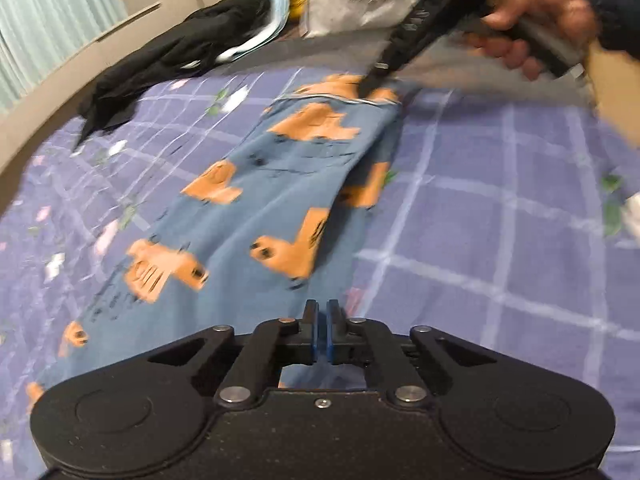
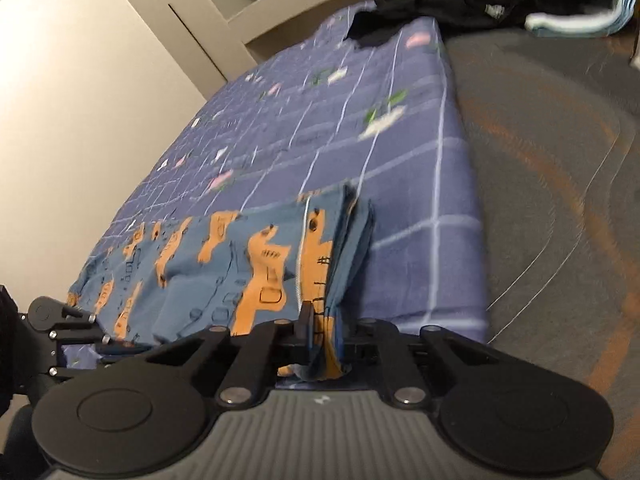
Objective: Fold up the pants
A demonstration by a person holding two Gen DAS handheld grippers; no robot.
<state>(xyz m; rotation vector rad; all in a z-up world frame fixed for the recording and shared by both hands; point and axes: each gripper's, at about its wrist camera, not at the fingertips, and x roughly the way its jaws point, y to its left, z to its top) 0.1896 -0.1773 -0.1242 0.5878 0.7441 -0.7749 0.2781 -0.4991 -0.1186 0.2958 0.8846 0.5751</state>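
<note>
The right tool [image 2: 325, 334] is clenched on one end of the pants [image 2: 224, 264], where several cloth layers bunch between its fingers. The left tool [image 1: 322, 330] looks closed with nothing clearly between its pads, just above the other end. The pants lie long and flat on the bed [image 1: 500, 216], already doubled leg on leg. I judge a crosswise fold is in hand; next the right tool should carry its end toward the left one.
</note>
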